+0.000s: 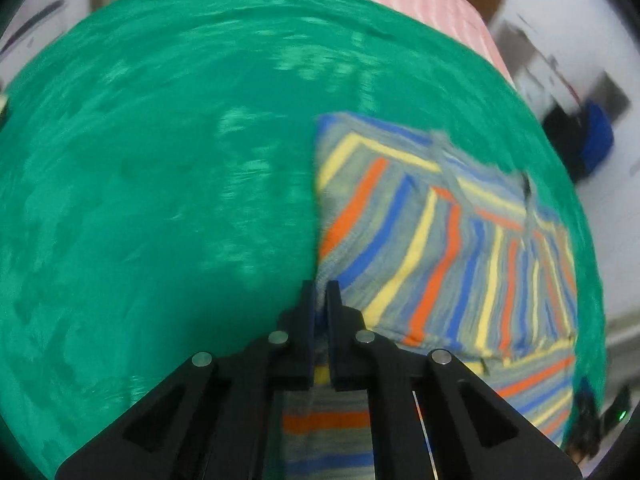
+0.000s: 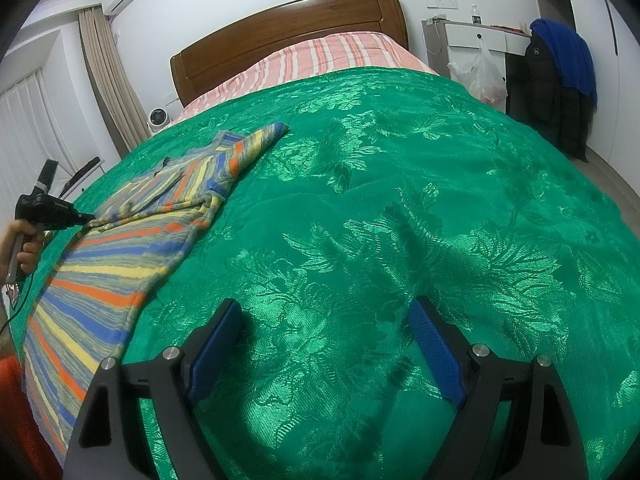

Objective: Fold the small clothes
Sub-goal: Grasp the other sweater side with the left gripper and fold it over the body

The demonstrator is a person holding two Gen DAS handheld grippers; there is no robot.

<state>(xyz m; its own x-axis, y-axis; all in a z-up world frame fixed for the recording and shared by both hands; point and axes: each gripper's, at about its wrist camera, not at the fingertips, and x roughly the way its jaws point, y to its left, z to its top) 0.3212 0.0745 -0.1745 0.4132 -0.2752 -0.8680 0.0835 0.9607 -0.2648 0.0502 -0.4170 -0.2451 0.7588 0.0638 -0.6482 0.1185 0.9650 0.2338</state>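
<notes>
A small striped shirt [image 1: 440,240] in grey, blue, yellow and orange lies on the green bedspread [image 1: 160,160]. My left gripper [image 1: 321,292] is shut on the shirt's edge, with striped cloth passing between and under its fingers. In the right wrist view the shirt [image 2: 120,264] lies at the left, one sleeve folded over, and the left gripper [image 2: 86,218] pinches its left edge. My right gripper [image 2: 324,320] is open and empty over bare bedspread [image 2: 400,200], to the right of the shirt.
A pink striped sheet [image 2: 320,56] and wooden headboard [image 2: 288,32] are at the far end of the bed. A white desk with a plastic bag [image 2: 484,76] and dark jackets [image 2: 560,92] stand at the right. Curtains [image 2: 108,80] hang at the left.
</notes>
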